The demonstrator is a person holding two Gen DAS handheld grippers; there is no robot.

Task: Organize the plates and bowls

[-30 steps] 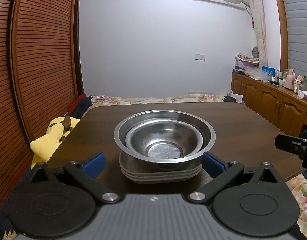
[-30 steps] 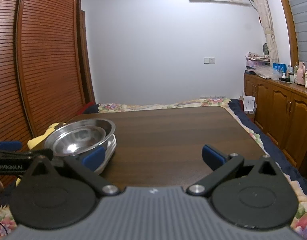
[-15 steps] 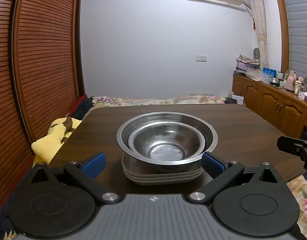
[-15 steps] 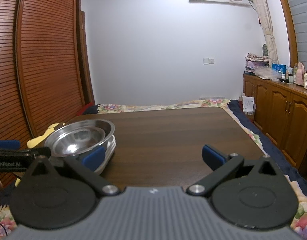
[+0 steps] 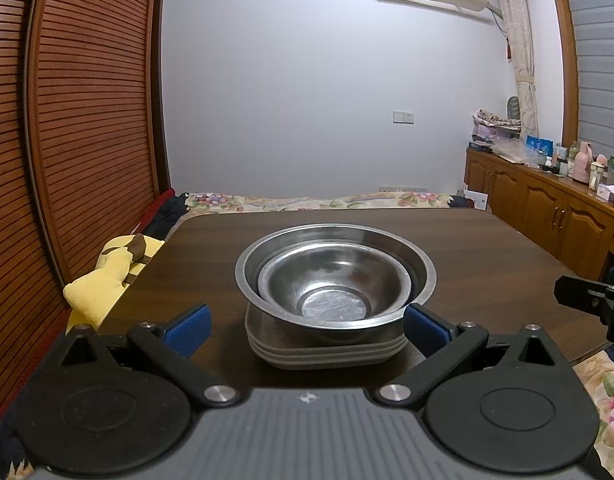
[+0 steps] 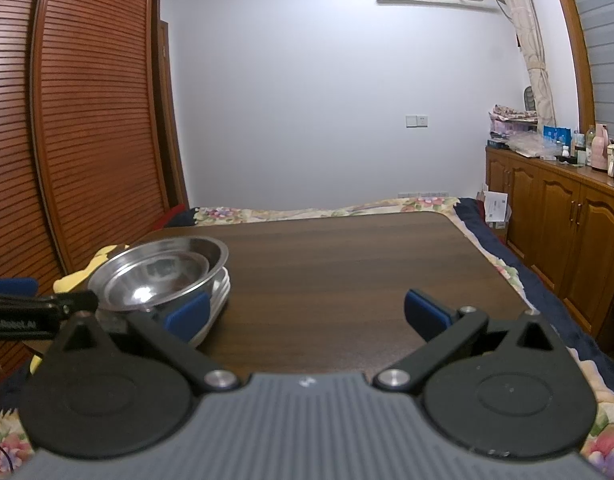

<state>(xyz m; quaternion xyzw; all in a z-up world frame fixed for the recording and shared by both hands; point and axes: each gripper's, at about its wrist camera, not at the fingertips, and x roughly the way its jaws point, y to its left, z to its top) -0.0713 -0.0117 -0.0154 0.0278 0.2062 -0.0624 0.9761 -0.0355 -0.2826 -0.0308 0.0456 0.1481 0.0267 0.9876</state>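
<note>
Left wrist view is showing the left gripper [image 5: 306,322] hovering low at the near edge of the bench [image 5: 487,248], its jaws spread wide and gripping nothing, with the whole stack sitting just ahead of and between the two blue pads. That stack is made of a small steel bowl [image 5: 333,282] nesting inside a large steel bowl [image 5: 335,240], and both are resting on a pile of grey plates [image 5: 327,350] whose rounded edges are showing as three or so layers. The right gripper [image 6: 307,314] is also standing open and empty; in the right wrist view the stack is lying off to the left of its jaws, partly behind the left pad, while bare wood is filling the space straight ahead. The bowls are looking thin, stiff and light, with a polished, slippery skin that is likely to be sliding under a pinch, so the flared rim of the large bowl is probably offering the surest hold, one pad inside the wall and one outside. The small bowl is sitting loose inside and is likely to be rattling or shifting if the outer one is tilted. What the plates are made of cannot be told, though they are appearing rigid and heavier as a pile, and taking them by the lip of the lowest plate is seeming safest. As things are lying, the sorting is appearing largely done.
</note>
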